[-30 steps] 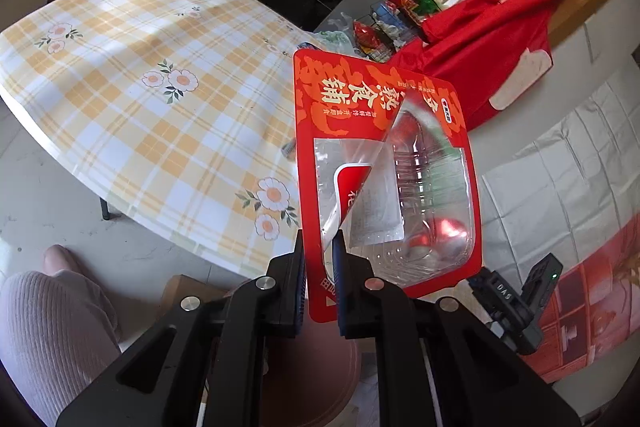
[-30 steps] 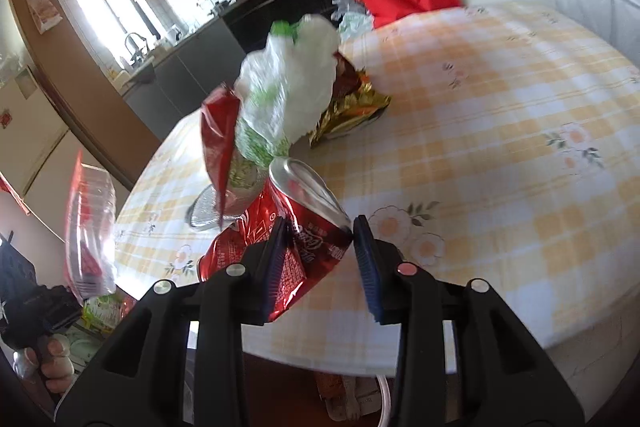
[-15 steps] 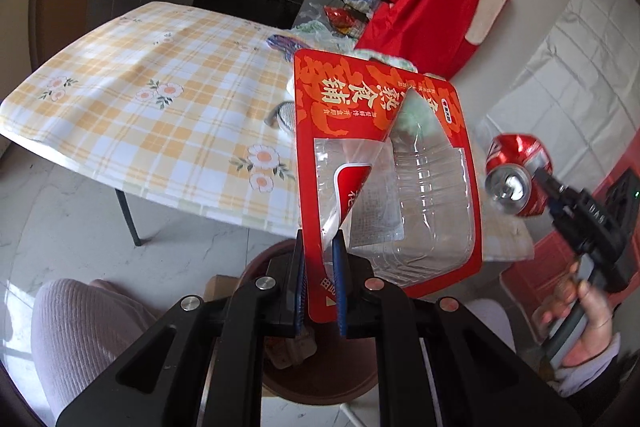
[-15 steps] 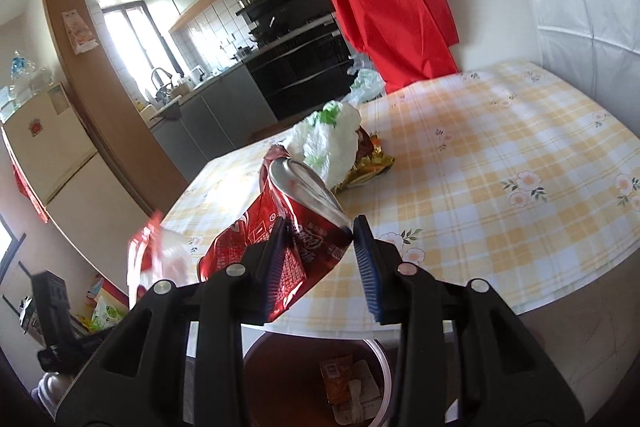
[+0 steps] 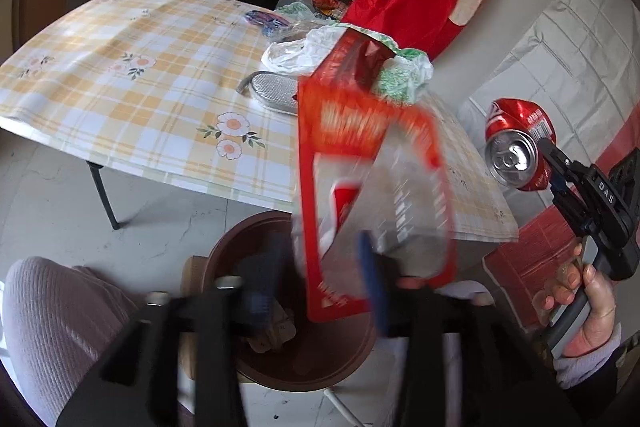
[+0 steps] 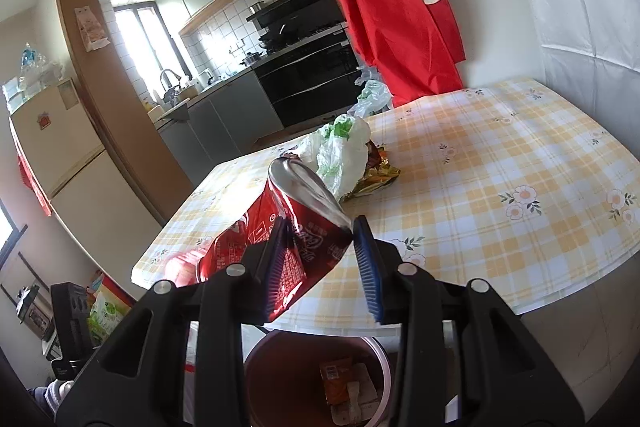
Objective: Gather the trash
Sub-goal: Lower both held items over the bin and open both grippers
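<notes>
Left gripper (image 5: 320, 281) blurred by motion, jaws opening, with the red-and-clear food package (image 5: 372, 195) tilted between them above the brown trash bin (image 5: 224, 251); cannot tell whether either pad touches the package. Package print smeared, unreadable. Bin partly hidden behind the package and fingers; scraps inside hard to identify. Right gripper (image 6: 320, 259) clenched on a crushed red soda can (image 6: 296, 239), both pads pressed against its dented sides, held over the bin (image 6: 384, 359) and in front of the checked table (image 6: 500, 195). White plastic bag (image 6: 340, 151) and gold wrapper (image 6: 376, 179) on the table, wrapper mostly covered by the bag. Right hand (image 5: 580, 299) cut off at the frame edge.
</notes>
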Demonstrator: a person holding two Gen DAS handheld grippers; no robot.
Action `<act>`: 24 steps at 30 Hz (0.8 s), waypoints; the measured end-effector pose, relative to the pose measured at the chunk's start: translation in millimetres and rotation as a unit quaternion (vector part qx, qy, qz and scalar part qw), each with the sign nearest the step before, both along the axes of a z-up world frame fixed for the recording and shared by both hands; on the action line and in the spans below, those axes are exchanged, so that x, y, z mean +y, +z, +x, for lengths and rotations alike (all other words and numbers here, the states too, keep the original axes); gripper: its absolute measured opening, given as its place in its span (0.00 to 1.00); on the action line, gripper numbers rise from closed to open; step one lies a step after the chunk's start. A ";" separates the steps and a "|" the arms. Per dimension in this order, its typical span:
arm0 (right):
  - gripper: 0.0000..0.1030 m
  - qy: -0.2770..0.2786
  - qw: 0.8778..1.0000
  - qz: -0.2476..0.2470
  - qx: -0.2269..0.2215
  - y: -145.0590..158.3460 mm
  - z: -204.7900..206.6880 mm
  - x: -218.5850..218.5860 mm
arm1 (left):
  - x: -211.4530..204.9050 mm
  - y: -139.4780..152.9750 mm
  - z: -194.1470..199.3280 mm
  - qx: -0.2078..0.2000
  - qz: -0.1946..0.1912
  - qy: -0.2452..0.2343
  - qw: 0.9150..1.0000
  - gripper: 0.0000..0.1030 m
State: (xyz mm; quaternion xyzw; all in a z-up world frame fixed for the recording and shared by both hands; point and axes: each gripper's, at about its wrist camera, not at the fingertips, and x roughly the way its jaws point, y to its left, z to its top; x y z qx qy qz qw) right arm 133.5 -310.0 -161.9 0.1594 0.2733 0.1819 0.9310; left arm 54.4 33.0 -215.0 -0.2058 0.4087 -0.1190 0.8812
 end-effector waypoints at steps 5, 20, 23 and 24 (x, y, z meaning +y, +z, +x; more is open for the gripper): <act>0.36 0.008 1.000 -0.005 0.001 -1.7 0.3 4.2 | 11.5 9.8 -2.3 -0.021 0.028 0.043 0.998 0.68; 0.36 0.061 0.997 -0.041 0.003 -1.7 -6.2 36.5 | 48.7 33.7 -15.7 -0.075 0.090 0.154 0.981 0.93; 0.36 0.076 0.996 -0.049 0.009 -3.3 -7.3 45.6 | 51.4 33.3 -15.9 -0.075 0.093 0.161 0.980 0.93; 0.36 0.082 0.995 -0.053 0.011 -4.1 -7.9 49.6 | 51.5 32.7 -16.4 -0.075 0.093 0.162 0.979 0.93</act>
